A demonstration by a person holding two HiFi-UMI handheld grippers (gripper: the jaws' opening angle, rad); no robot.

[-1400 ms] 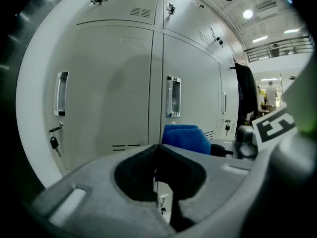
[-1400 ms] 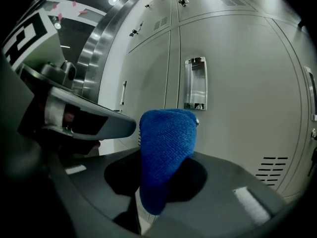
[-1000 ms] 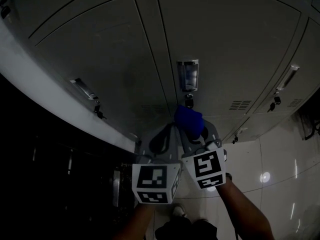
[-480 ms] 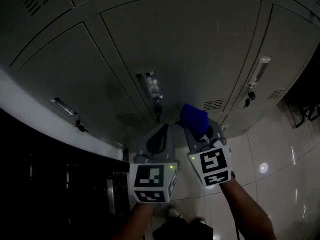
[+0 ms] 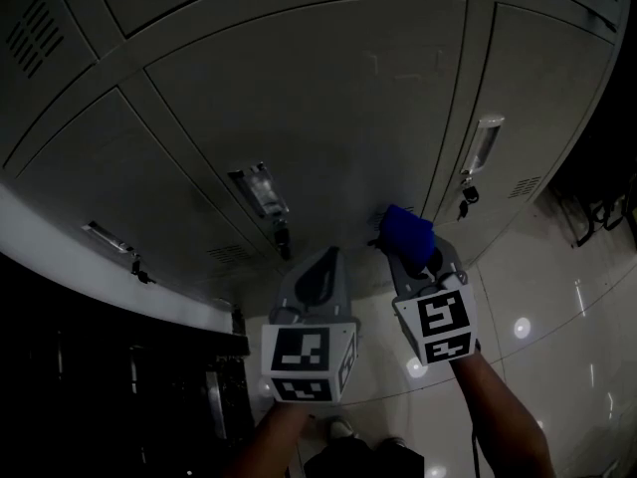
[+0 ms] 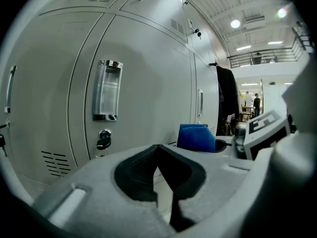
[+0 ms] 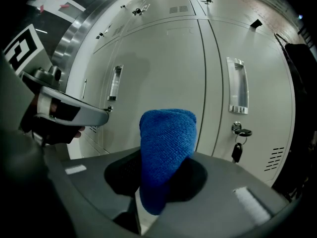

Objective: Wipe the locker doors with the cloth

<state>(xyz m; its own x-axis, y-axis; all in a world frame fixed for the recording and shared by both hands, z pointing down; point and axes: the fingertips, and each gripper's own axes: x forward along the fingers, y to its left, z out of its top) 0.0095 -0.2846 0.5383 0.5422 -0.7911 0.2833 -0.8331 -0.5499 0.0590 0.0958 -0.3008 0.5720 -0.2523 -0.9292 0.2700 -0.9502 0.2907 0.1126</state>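
Note:
Grey locker doors (image 5: 299, 98) fill the head view. A folded blue cloth (image 5: 406, 232) sticks up from my right gripper (image 5: 418, 257), which is shut on it. In the right gripper view the cloth (image 7: 166, 152) stands between the jaws, just short of a door near the seam left of a recessed handle (image 7: 237, 86). My left gripper (image 5: 317, 272) is beside it on the left, shut and empty, with its tips (image 6: 158, 150) pointing below another handle (image 6: 107, 89) and key lock (image 6: 103, 139). Whether the cloth touches the door I cannot tell.
A key hangs in the lock (image 7: 239, 143) under the right door's handle. Vent slots (image 5: 524, 186) are cut low in the doors. A black garment (image 6: 227, 98) hangs at the end of the locker row. Glossy floor tiles (image 5: 557, 317) lie below, and a dark gap (image 5: 100, 366) is to the left.
Both grippers have shifted right along the lockers. The cloth was under the middle door's handle and is now close to the seam with the right-hand door. Both stay shut.

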